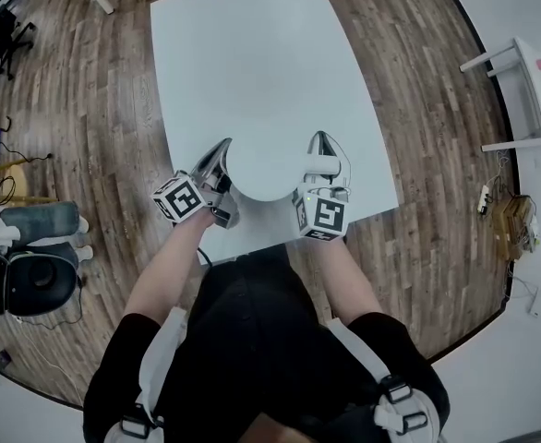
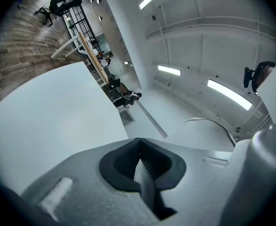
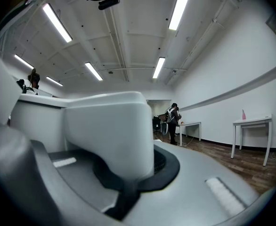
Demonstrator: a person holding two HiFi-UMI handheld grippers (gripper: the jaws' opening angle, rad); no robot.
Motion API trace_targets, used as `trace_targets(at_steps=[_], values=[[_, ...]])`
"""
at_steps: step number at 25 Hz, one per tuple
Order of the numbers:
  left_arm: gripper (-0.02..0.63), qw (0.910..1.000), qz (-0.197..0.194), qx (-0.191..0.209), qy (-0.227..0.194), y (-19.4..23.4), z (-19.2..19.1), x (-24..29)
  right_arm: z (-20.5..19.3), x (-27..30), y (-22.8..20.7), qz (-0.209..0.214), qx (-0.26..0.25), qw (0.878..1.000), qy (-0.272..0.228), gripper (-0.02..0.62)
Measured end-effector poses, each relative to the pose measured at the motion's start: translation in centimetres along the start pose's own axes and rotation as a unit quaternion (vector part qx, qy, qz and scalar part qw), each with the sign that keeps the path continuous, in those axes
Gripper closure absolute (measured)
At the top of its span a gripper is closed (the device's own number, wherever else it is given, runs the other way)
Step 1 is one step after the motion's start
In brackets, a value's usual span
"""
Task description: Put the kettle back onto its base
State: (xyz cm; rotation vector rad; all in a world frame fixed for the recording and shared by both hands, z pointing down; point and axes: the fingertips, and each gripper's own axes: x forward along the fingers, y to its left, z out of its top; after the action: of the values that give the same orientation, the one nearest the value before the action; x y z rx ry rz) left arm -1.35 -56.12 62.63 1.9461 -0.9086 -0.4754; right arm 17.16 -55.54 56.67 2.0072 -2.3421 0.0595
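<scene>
Kettle: the white kettle (image 1: 263,166) shows as a round top, low in the middle of the head view. It is near the front edge of the white surface (image 1: 252,53).
Under the kettle: hidden from above.
Handle: the handle (image 1: 322,165) sticks out on the right side of the kettle.
Right gripper: the right gripper (image 1: 322,150) reaches in from below. In its own view, its black fingers (image 3: 168,166) are clamped on the white handle.
Left gripper: the left gripper (image 1: 220,152) is just beside the left side of the kettle. I cannot tell if it touches. Its fingers (image 2: 124,161) are pressed together with nothing between them.
Marker cubes: one marker cube (image 1: 180,198) rides on the left gripper and one (image 1: 323,216) on the right.
Arms: bare arms (image 1: 164,270) come up from the bottom of the frame.
Floor: a brown wood floor (image 1: 95,109) lies all around the surface.
Far off: a small white table (image 1: 529,81) stands at the upper right of the frame. A dark chair (image 1: 30,280) is at the lower left.
</scene>
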Motion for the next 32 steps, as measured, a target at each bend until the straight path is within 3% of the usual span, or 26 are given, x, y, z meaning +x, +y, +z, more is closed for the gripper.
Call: trace_targets(at_steps=[3,5,12,18,22,24,27,29,32], values=[[0.612,0.9996,0.004,0.014,-0.025,0.0,0.2,-0.4,-0.2,-0.2,-0.2,-0.005,0.013,1.0,0.004,0.587],[0.612,0.9992,0.006,0.007,-0.04,0.3,0.6,-0.6,-0.5,-0.1,-0.5,-0.016,0.025,0.999,0.016,0.546],[0.612,0.9986,0.014,-0.021,-0.046,0.5,0.2,-2.4,-2.3,-2.1,-1.8,-0.038,0.021,0.997,0.063,0.457],[0.612,0.9958,-0.006,-0.062,-0.068,0.0,0.8,-5.6,-2.4,-5.2,-1.3,-0.059,0.025,0.995,0.079,0.446],[0.612,0.9904,-0.048,-0.099,-0.083,-1.6,0.8,-6.9,-1.9,-7.8,-1.4,-0.07,0.036,0.994,0.07,0.462],[0.612,0.9924,-0.057,-0.078,-0.076,-2.6,0.6,-7.4,-1.7,-8.8,-1.5,-0.075,0.043,0.994,0.065,0.465],[0.612,0.9974,-0.053,0.021,-0.045,-4.3,0.1,-8.2,-1.0,-10.1,-1.3,-0.073,0.055,0.994,0.055,0.491],[0.612,0.9948,-0.052,0.081,-0.032,-5.6,-0.4,-8.8,-0.5,-11.4,-1.1,-0.064,0.057,0.995,0.047,0.508],[0.612,0.9916,-0.057,0.111,-0.035,-7.4,-0.8,-9.7,0.3,-12.9,-0.5,-0.045,0.056,0.997,0.037,0.517]])
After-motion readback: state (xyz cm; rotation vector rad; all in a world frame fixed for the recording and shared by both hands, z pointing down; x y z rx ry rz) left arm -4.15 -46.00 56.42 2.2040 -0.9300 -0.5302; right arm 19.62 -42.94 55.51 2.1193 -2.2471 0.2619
